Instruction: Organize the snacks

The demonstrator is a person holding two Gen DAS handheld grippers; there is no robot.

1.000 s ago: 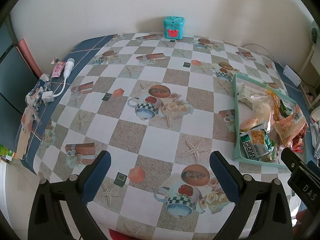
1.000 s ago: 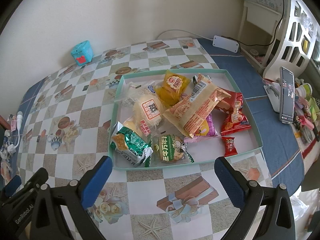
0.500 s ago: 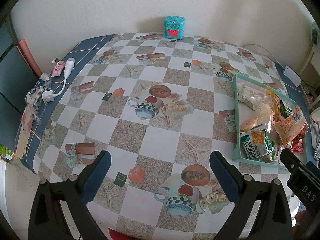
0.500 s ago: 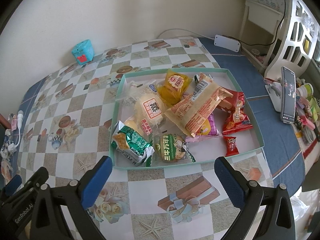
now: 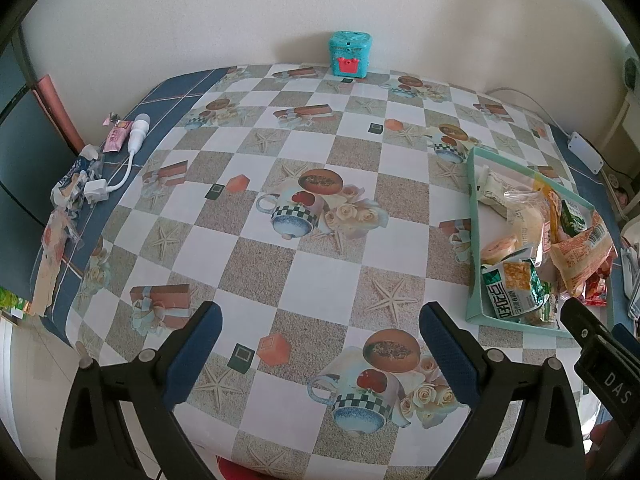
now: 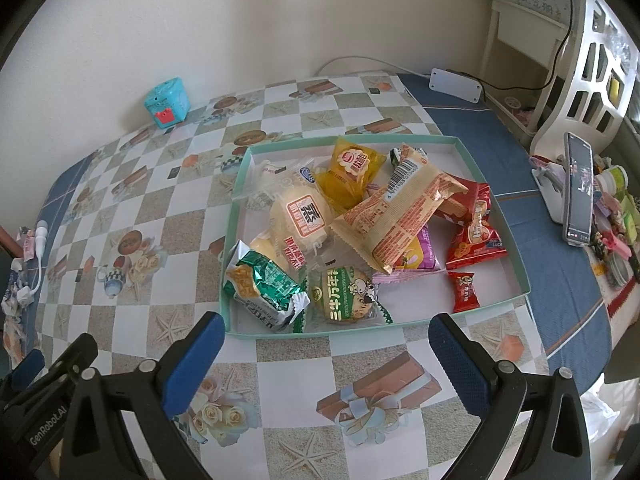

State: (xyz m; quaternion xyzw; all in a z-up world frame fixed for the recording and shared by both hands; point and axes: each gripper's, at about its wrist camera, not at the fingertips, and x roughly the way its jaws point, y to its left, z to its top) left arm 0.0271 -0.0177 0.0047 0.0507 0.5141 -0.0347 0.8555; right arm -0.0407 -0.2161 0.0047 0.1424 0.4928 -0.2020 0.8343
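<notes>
Inside the teal tray near the table's right end, our snacks lie heaped: light, crinkly, slippery packets. Both the left gripper and right gripper hover wide open, empty. We judge the green packet best pinched at its crimped end.

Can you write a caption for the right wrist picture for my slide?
Open right gripper hovers before a teal tray heaped with wrapped snacks on a checkered tablecloth.
</notes>
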